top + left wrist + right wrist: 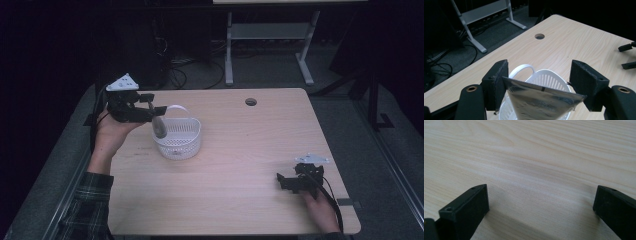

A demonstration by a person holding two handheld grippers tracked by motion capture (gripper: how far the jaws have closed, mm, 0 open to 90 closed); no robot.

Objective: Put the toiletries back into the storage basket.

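A silver foil pouch [541, 101] hangs between the jaws of my left gripper [539, 83], which is shut on its top edge. In the high view the pouch [159, 127] dangles over the left rim of a white perforated basket [178, 139], and my left gripper [156, 110] is held above the table's left side. The basket [549, 78] with its loop handle lies right below the pouch in the left gripper view. My right gripper [281, 181] rests low at the table's right front, open, its jaws wide apart over bare wood [541, 202].
The light wooden table [240, 150] has a round cable hole [250, 102] near its far edge. Beyond it stand a white desk frame [270, 40] and loose cables on the dark floor. The far jaws of my right gripper [627, 56] show at the left gripper view's right edge.
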